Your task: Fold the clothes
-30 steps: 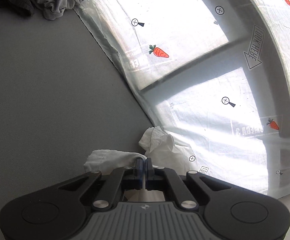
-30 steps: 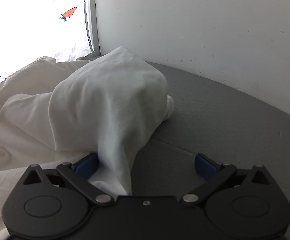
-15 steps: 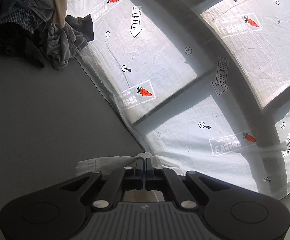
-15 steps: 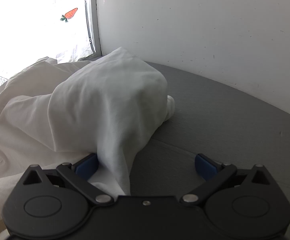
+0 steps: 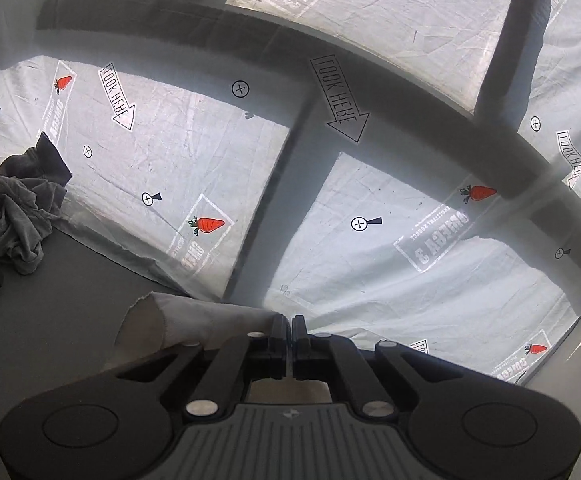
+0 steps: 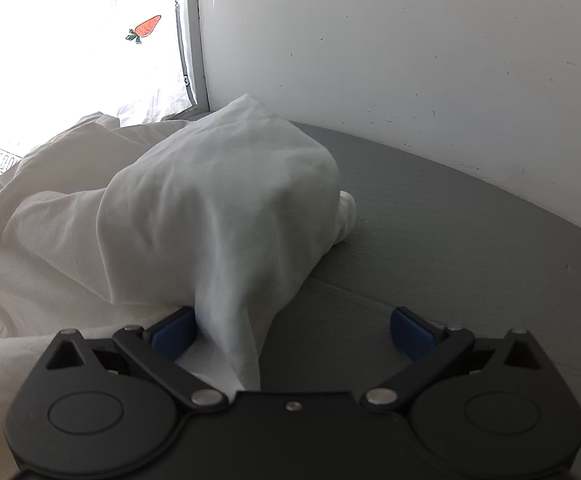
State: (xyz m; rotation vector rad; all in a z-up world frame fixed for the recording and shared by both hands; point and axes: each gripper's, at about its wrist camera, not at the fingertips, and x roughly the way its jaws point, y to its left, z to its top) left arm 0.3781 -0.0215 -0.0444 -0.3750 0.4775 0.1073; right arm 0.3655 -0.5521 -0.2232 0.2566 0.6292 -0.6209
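Right now you are holding the left gripper tilted upward toward the printed window sheet, with its two fingers pressed together and pinching an edge of the white garment; the cloth is trailing off to the left of the fingertips, above the grey table. Beside the sheet's left edge, a pile of dark clothes is lying on that same table, well apart from your left gripper. You are keeping the right gripper low and nearly level over the grey table, pointing toward the white wall, with its blue-padded fingers spread wide. The white garment is sitting on the table in a bunched mound just ahead of that gripper, with the window sheet behind it. A hanging fold of the garment is dropping down between the spread fingers, close against the left pad, while the right pad is standing clear of the cloth over bare table. The rest of the garment is spreading out to the left of the mound in loose folds.
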